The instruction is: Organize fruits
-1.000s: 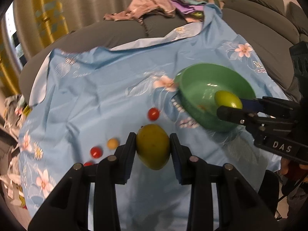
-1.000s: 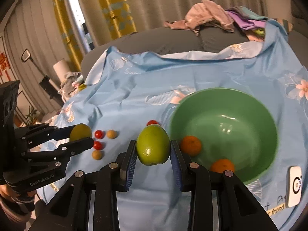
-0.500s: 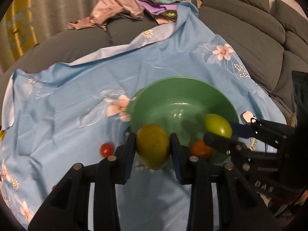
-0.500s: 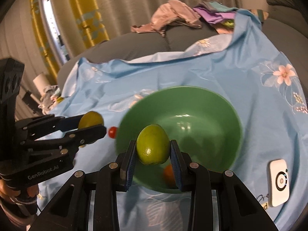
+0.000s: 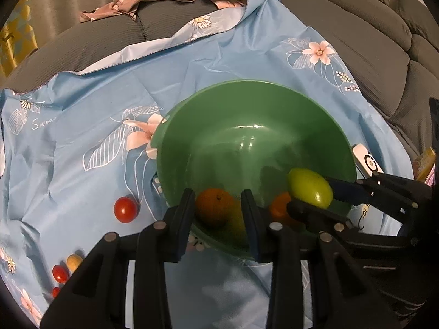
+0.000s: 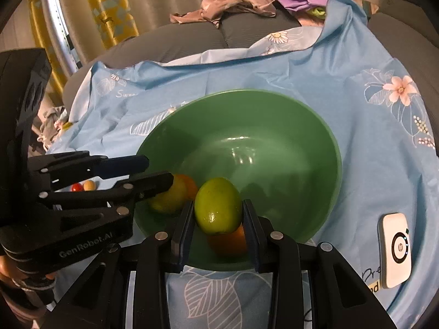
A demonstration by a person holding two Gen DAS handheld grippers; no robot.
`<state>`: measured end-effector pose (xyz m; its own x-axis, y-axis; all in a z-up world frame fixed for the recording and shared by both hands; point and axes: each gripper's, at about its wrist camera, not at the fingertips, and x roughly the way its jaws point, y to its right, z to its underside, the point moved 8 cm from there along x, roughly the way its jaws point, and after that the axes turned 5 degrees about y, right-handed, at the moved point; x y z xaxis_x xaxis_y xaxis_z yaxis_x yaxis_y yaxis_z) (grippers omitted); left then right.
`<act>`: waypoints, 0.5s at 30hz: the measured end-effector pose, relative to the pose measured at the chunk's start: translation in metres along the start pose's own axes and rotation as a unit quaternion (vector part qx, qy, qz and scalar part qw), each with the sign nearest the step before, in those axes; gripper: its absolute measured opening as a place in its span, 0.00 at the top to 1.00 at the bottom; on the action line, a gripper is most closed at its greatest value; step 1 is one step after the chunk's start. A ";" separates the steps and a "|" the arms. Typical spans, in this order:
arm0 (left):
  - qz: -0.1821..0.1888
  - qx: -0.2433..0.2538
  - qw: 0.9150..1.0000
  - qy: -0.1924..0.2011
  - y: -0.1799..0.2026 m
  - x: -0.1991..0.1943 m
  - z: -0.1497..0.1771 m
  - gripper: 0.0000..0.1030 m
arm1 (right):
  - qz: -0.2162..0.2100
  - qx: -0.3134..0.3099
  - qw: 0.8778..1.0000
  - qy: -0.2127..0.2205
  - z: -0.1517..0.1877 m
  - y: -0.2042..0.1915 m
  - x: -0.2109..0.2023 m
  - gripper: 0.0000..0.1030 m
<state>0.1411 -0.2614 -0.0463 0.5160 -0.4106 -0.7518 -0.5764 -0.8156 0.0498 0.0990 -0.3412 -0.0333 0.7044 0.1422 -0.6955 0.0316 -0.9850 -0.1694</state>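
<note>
Left wrist view: your left tongs (image 5: 218,205) stand parted and empty over the green bowl (image 5: 192,126), an orange (image 5: 214,209) below. Right wrist view: your right tongs (image 6: 218,213) clamp a green lemon (image 6: 218,209) above the bowl (image 6: 315,142).

I see both wrist views looking forward and downward, from close, over the near rim of the green bowl (image 5: 274,87) on the blue cloth (image 5: 82,109). My left view stands nearer the cloth's left edge; my right view (image 6: 274,96) stands nearer its right edge. Both share the bowl, cloth and grey sofa (image 6: 178,41) behind.
</note>
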 end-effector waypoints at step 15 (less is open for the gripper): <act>-0.002 -0.102 0.994 0.028 -0.031 -0.066 0.034 0.26 | -0.049 -0.003 0.998 0.051 0.007 -0.023 -0.047 0.65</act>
<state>0.1036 -0.1957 -0.0206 0.5559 -0.4243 -0.7148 -0.4372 -0.8806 0.1827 0.0604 -0.3246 -0.0016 0.7659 0.2273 -0.6015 0.1072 -0.9675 -0.2290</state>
